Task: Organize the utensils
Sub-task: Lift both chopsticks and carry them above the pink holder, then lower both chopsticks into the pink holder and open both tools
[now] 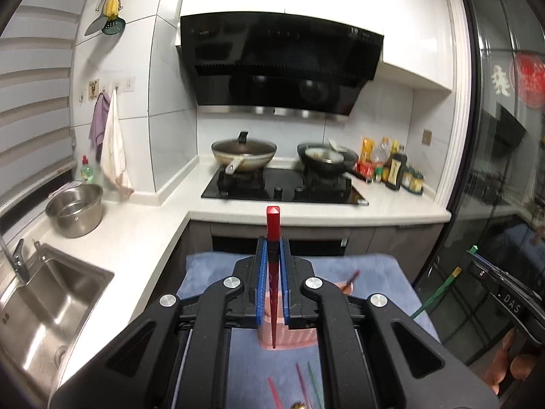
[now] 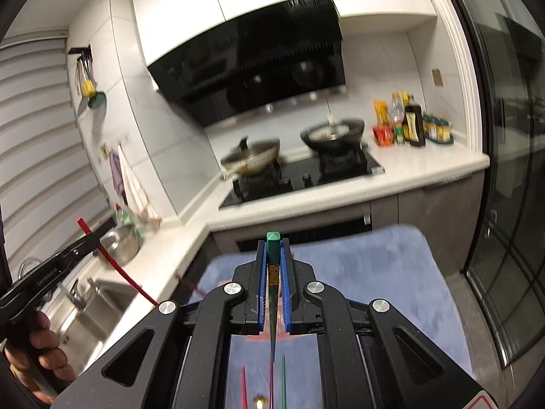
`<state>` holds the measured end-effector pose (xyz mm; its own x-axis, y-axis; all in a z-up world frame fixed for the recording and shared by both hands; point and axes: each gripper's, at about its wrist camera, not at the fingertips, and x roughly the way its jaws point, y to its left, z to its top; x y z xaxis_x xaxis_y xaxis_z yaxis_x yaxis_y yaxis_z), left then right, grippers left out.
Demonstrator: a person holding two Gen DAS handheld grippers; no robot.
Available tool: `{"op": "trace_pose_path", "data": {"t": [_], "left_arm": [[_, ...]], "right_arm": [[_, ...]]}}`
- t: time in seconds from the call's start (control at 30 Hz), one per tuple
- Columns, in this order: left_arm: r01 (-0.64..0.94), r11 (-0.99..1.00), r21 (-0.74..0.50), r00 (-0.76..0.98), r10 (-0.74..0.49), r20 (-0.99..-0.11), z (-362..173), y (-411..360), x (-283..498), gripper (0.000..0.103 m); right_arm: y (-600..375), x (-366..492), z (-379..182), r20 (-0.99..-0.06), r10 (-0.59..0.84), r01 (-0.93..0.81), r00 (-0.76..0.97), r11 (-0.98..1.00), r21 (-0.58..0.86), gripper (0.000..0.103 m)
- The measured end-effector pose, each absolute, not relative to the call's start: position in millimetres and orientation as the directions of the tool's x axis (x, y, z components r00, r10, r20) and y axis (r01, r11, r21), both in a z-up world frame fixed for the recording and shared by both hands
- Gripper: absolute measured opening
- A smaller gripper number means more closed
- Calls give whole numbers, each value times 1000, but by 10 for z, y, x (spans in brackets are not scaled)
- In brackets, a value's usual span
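Left tongs (image 1: 273, 250): jaws closed, pinching a red chopstick (image 1: 272, 235), pointed slightly downward.
Right tongs (image 2: 273, 252): jaws closed, pinching a green chopstick (image 2: 273, 248), pointed slightly downward.
Left hand (image 2: 37, 358): wrapped round the handle.

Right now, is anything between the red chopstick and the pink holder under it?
Nothing visible. The left tool grips the red chopstick, whose thin end hangs in front of the pink holder on the blue cloth, no object between them.
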<state>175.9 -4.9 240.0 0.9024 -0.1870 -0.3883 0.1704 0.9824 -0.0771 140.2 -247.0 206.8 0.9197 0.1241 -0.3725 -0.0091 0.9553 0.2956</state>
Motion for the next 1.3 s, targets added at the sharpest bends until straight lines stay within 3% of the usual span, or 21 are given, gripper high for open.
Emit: {"op": "trace_pose_path", "data": {"t": [0.3, 0.47, 0.93, 1.3], "left_arm": [[157, 983, -92, 925, -179, -335, 2518, -127, 2266, 7], [151, 983, -105, 906, -180, -384, 2333, -192, 2570, 7], [105, 990, -97, 854, -140, -501, 1780, -216, 3048, 7], [78, 992, -101, 828, -121, -547, 1588, -186, 3213, 7]], "right_arm": [[-2337, 2007, 2256, -335, 125, -27, 934, 959, 282, 7], [-2292, 2313, 2153, -344, 126, -28, 931, 960, 277, 7], [-2204, 2877, 1549, -480, 125, -6, 868, 970, 241, 7], [-2190, 2982, 1311, -531, 130, -3, 838, 973, 233, 8]]}}
